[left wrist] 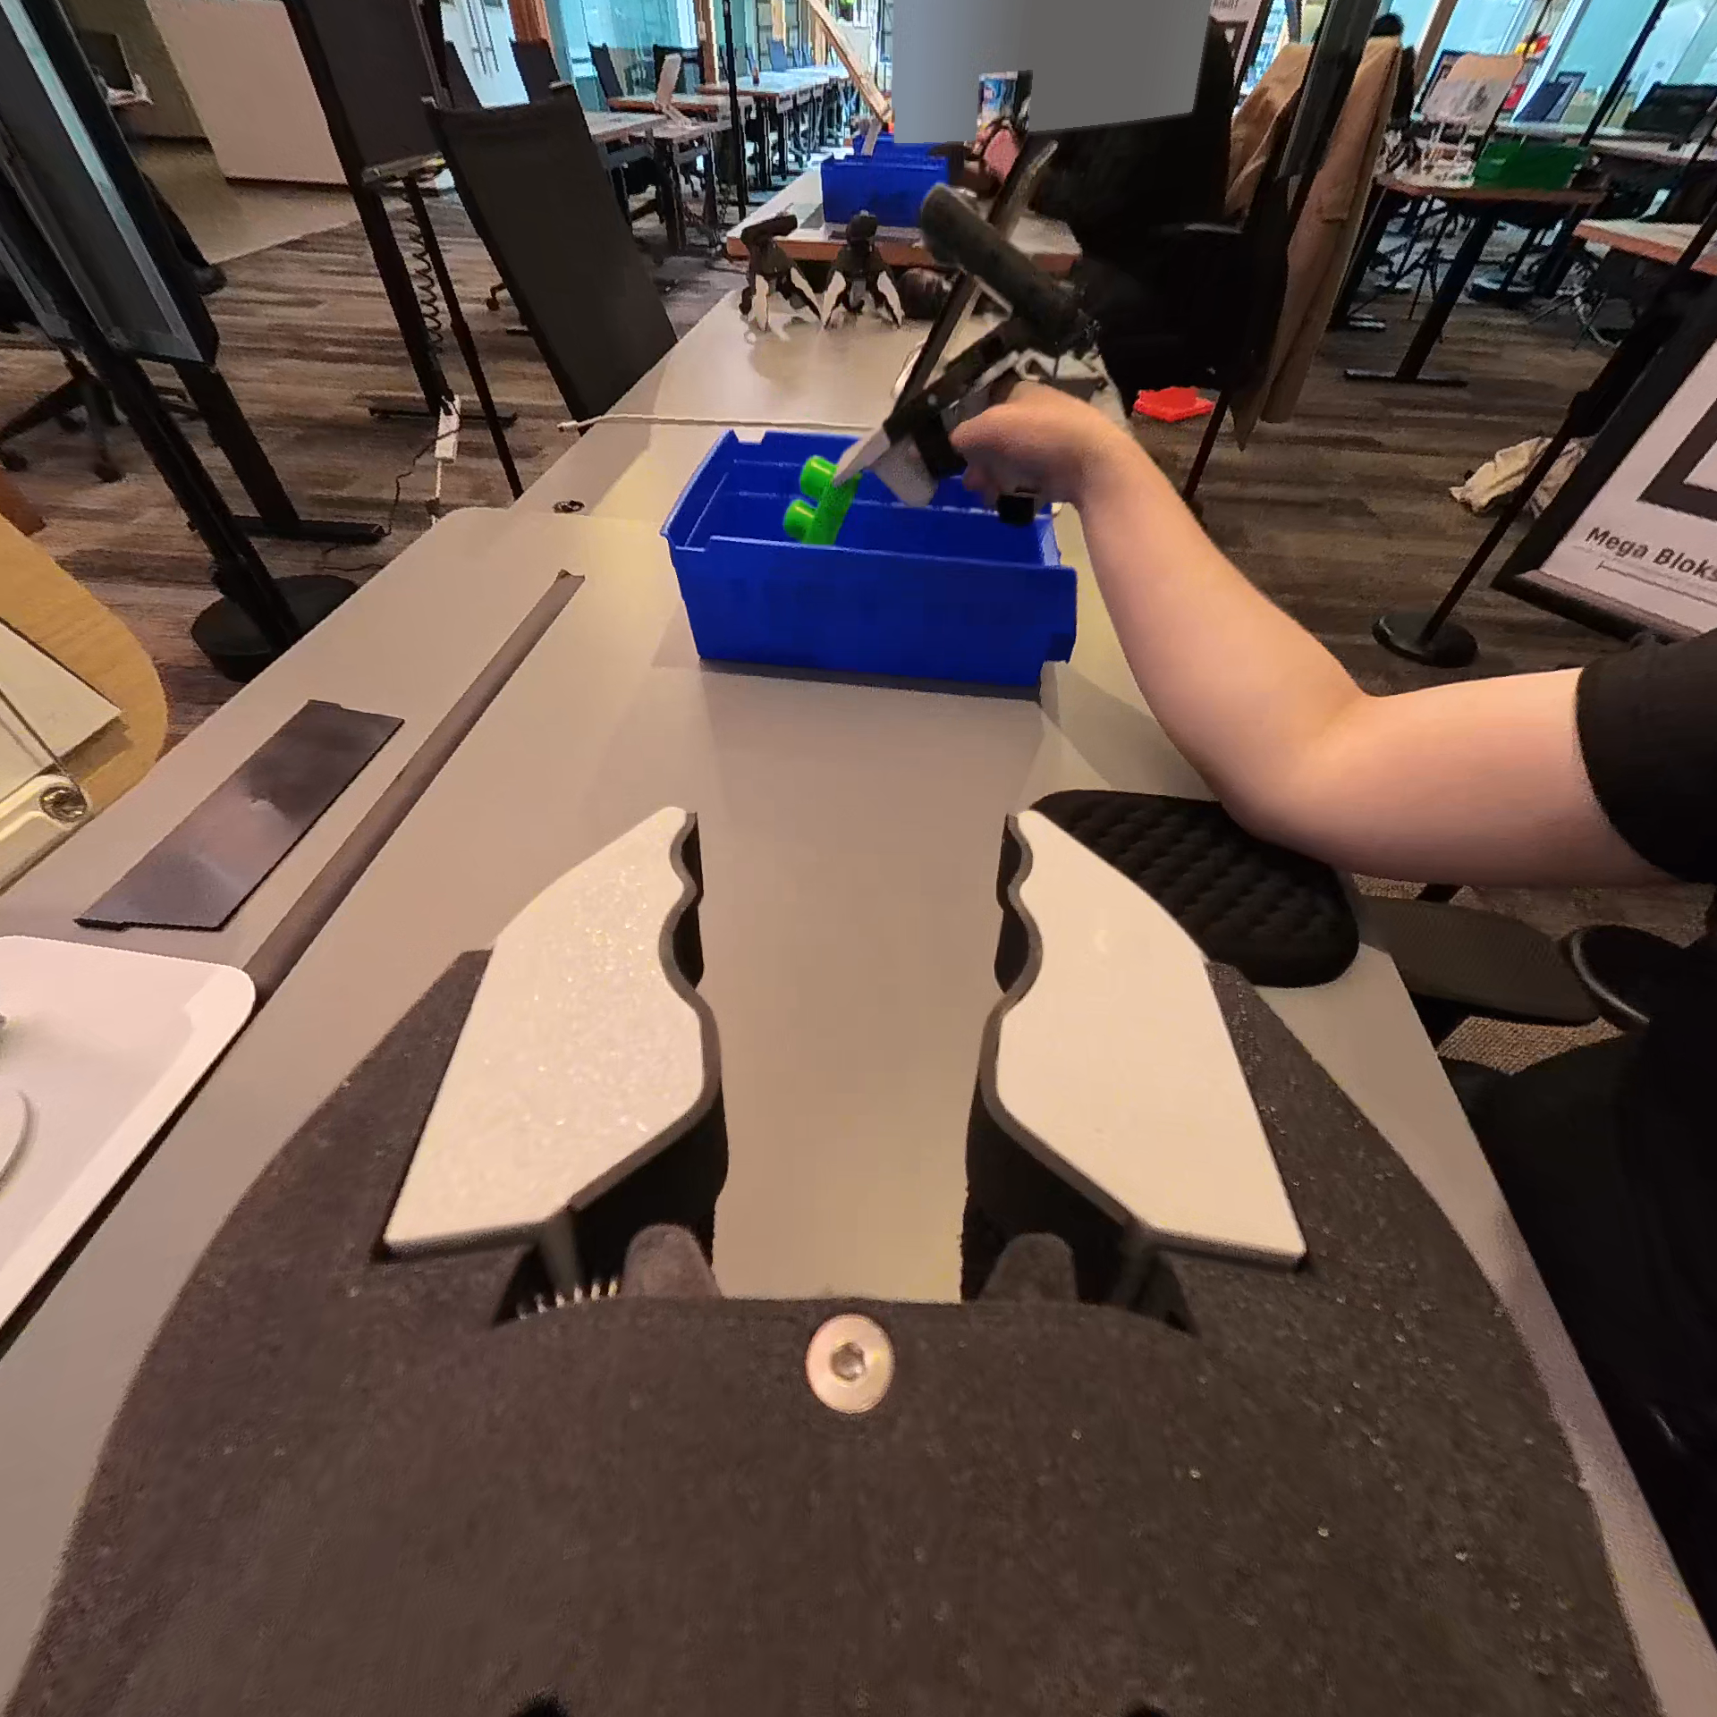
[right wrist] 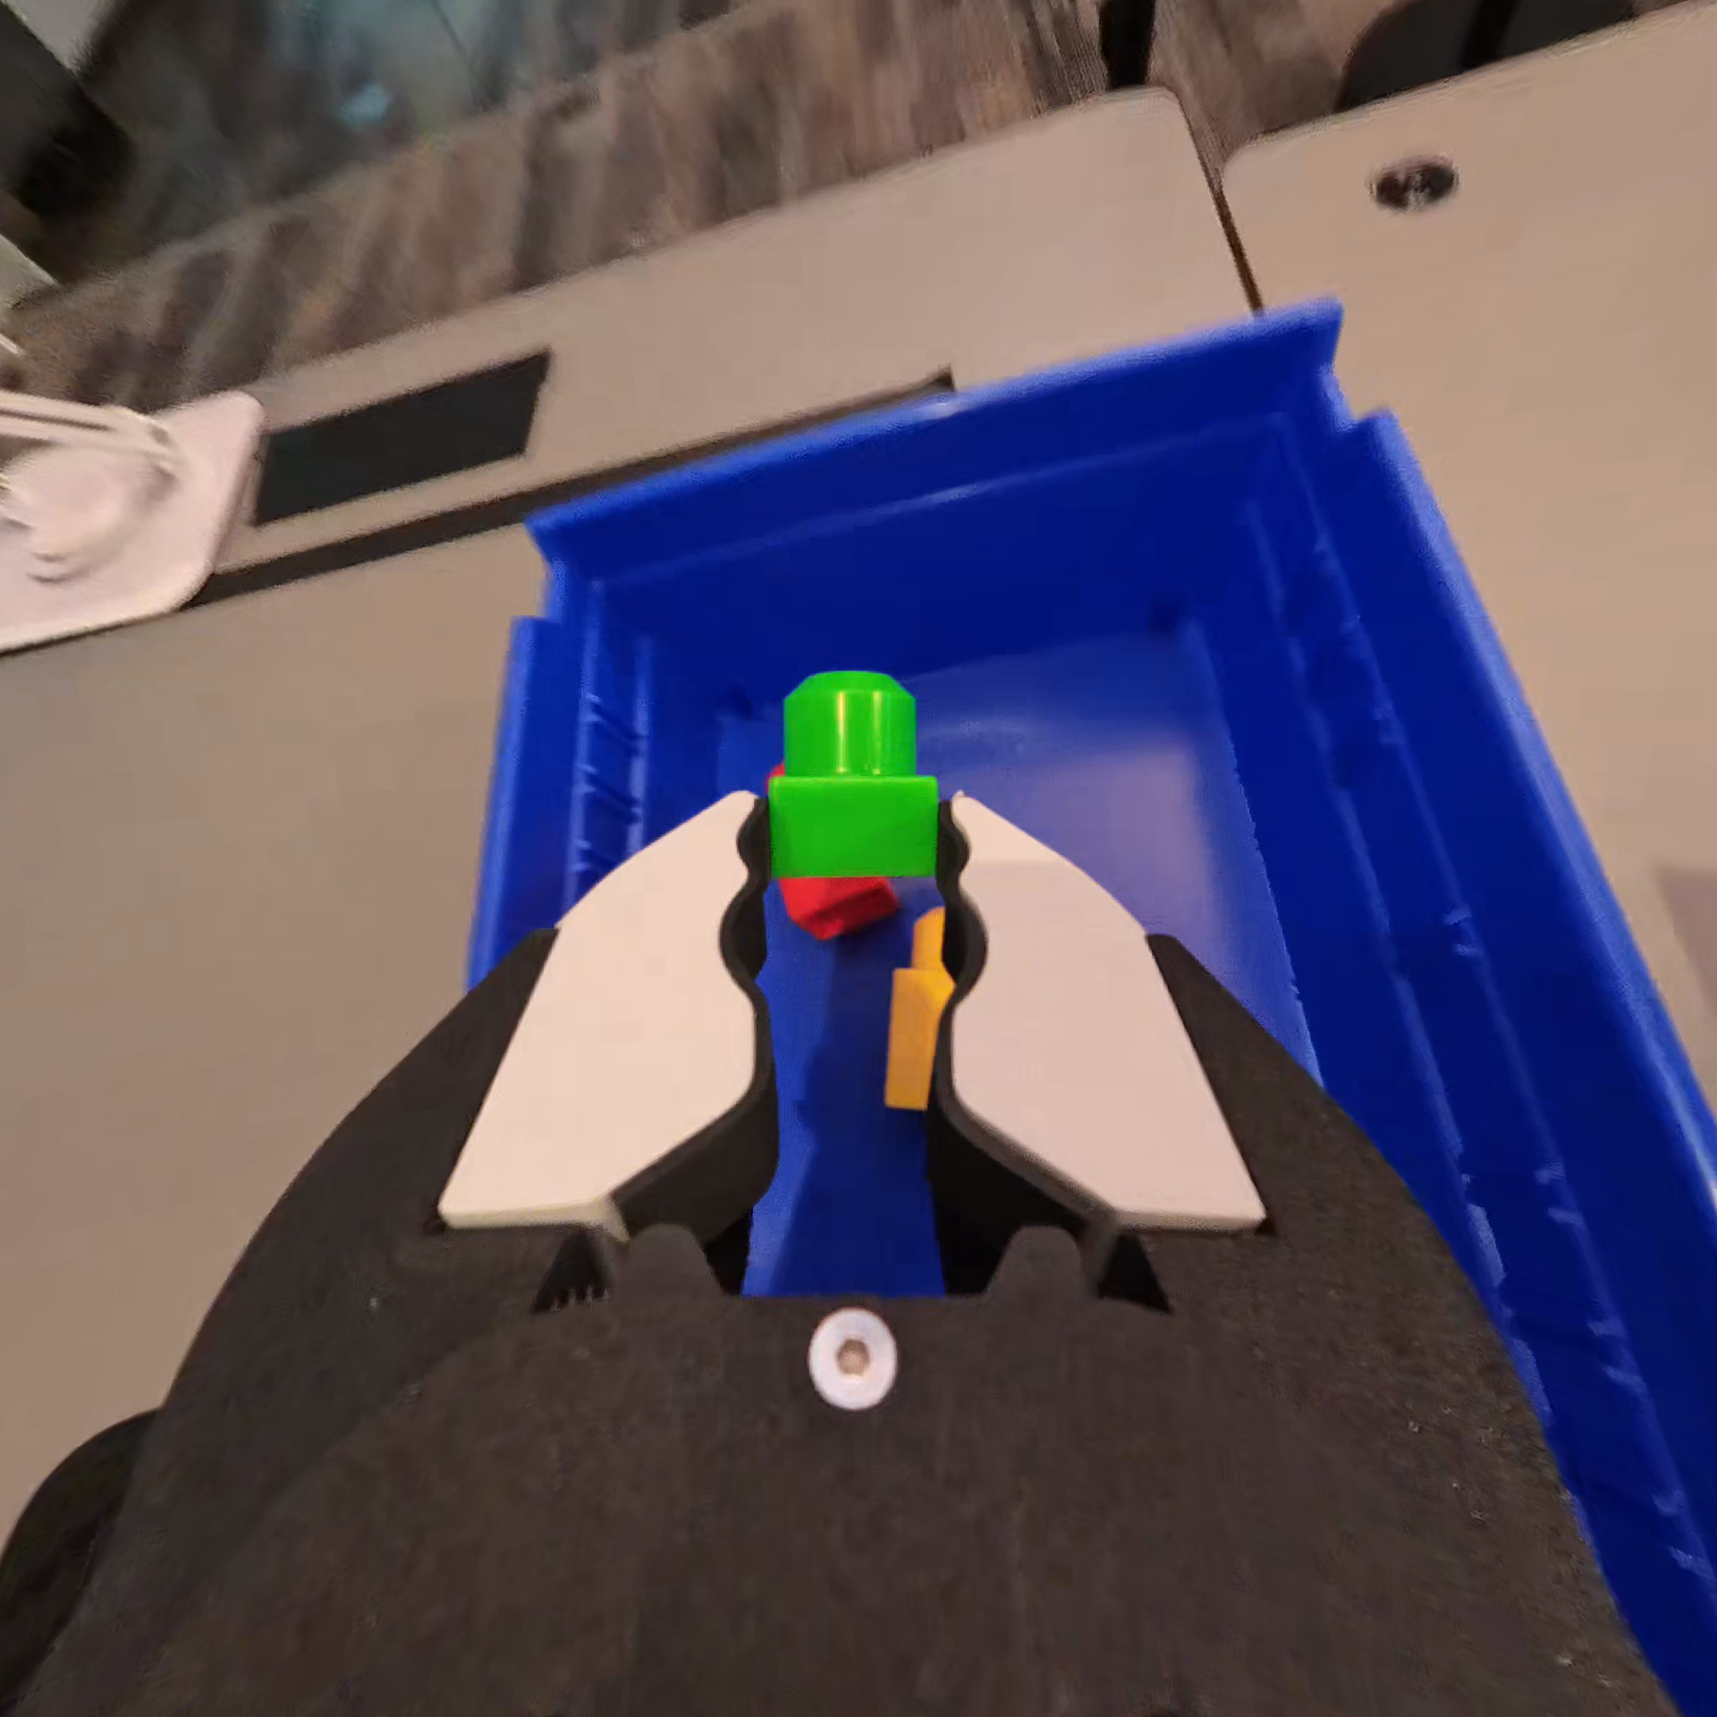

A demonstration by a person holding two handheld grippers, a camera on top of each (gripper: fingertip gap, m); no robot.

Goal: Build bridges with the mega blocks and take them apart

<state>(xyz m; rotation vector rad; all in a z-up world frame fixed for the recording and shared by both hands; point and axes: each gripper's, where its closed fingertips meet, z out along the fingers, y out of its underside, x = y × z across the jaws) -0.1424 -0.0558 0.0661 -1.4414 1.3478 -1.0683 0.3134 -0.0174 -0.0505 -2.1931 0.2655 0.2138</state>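
A blue bin stands on the grey table ahead of me. My right gripper is over the bin, shut on a green block and holding it tilted above the bin's inside. In the right wrist view the right gripper clamps the green block between its fingertips, stud pointing away. Below it in the blue bin lie a red block and an orange block. My left gripper is open and empty, low over the table in front of the bin.
A dark flat strip and a white tray lie at the table's left. A black padded armrest is at the right edge under the person's forearm. Another blue bin and two small tripods stand farther back. Some 50 centimeters of space lies between my two pairs of fingers.
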